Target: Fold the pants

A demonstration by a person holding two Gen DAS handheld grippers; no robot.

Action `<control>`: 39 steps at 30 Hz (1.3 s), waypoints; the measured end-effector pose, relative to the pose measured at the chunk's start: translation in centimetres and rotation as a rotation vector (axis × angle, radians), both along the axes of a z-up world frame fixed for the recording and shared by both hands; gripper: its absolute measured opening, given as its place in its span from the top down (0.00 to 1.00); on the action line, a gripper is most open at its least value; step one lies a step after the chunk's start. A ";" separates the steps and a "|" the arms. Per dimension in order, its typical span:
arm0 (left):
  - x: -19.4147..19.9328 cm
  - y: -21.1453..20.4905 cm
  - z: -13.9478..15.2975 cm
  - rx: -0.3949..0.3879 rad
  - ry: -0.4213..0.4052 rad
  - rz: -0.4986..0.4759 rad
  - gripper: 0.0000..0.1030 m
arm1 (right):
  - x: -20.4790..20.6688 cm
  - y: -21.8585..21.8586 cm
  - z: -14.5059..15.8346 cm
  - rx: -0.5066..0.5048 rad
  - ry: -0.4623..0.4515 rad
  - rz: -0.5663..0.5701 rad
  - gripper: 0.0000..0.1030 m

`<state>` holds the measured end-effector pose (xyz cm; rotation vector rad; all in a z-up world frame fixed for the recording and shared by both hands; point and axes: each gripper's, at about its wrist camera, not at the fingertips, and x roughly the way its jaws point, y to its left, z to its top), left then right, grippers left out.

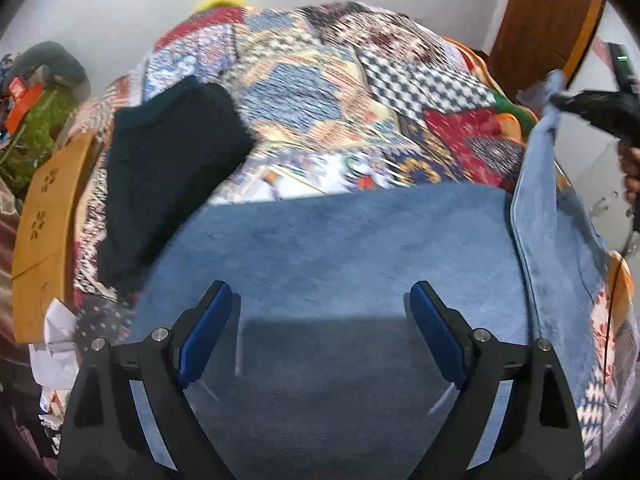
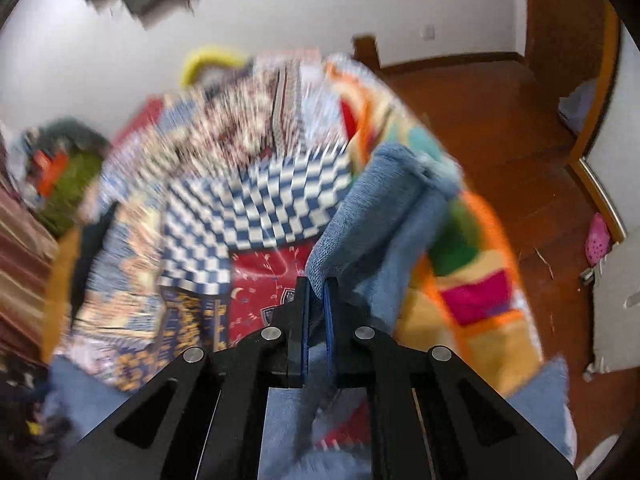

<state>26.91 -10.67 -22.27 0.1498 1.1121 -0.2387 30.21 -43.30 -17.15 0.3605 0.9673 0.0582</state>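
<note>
Blue pants [image 1: 340, 248] lie spread on a patchwork quilt [image 1: 312, 92] on a bed. My left gripper [image 1: 320, 300] is open just above the flat cloth, holding nothing. My right gripper [image 2: 317, 292] is shut on an edge of the pants [image 2: 384, 208] and holds that part lifted off the bed. In the left wrist view the lifted part [image 1: 540, 184] hangs at the right from the right gripper [image 1: 560, 100]. The right wrist view is blurred by motion.
A dark folded garment [image 1: 168, 168] lies on the quilt left of the pants. A wooden bed rail [image 1: 48, 232] runs along the left. Clutter sits at far left [image 1: 44, 120]. Wooden floor [image 2: 500, 128] and a door [image 1: 548, 12] lie to the right.
</note>
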 end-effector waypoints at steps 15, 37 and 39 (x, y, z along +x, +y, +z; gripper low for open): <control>-4.9 -7.3 -0.2 -0.013 0.012 -0.139 0.12 | -15.3 -10.0 -1.7 -0.004 0.123 -0.120 0.86; -5.6 -6.2 1.1 -0.042 -0.054 -0.105 0.36 | -14.5 -13.1 -8.7 0.133 0.175 -0.369 0.88; -5.3 -5.3 2.3 -0.072 -0.068 -0.081 0.42 | -14.9 -13.0 -7.1 0.094 0.123 -0.338 0.89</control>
